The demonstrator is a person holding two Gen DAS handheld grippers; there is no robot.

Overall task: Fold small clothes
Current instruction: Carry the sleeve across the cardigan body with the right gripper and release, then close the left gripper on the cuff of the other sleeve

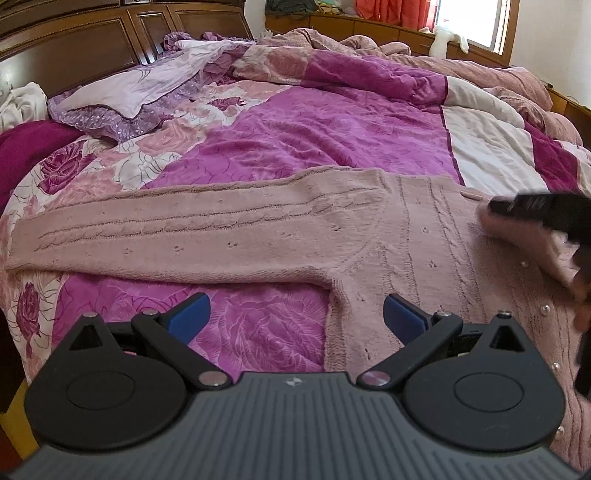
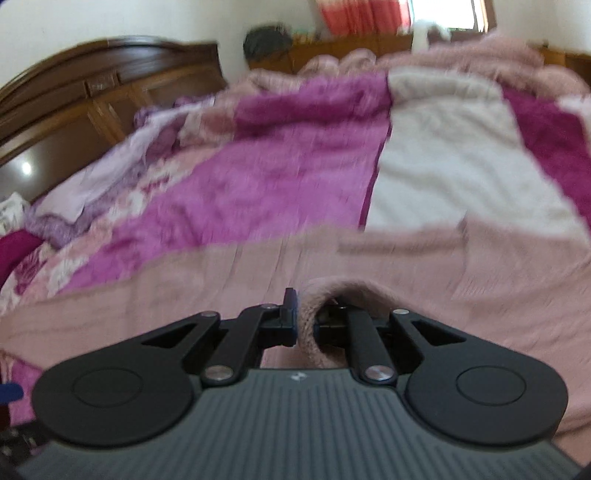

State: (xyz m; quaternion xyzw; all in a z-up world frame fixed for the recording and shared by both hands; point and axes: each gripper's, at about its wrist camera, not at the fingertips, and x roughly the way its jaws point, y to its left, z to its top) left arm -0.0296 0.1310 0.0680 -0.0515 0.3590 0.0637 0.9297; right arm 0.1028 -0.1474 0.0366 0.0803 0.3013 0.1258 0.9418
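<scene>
**Pink cardigan spread on the bed, one edge already pinched**

The room is a bedroom: a dark wooden headboard runs behind the bed, and orange curtains hang by a bright window on the far side. The bed itself is covered by a rumpled quilt in magenta, pale pink and white patches with a rose print, soft and uneven, so nothing laid on it will sit perfectly flat. A lilac pillow lies up near the headboard.

Across the near part of the quilt lies the pink knitted cardigan, front up, with one sleeve stretched straight out to the left. It looks like a thick, fuzzy cable knit: soft, floppy, fairly light, likely to stretch and sag if lifted by one point, and unlikely to slip on the plush quilt. Small pearl buttons run down its front edge; I would keep the pads off those.

The best holds, to my eye, are the sleeve cuff and the hem or shoulder edges.

The right gripper has its fingers clamped on a fold of the knit, which bulges up between them. The left gripper hovers over the armpit with its blue pads wide apart, holding nothing.
</scene>
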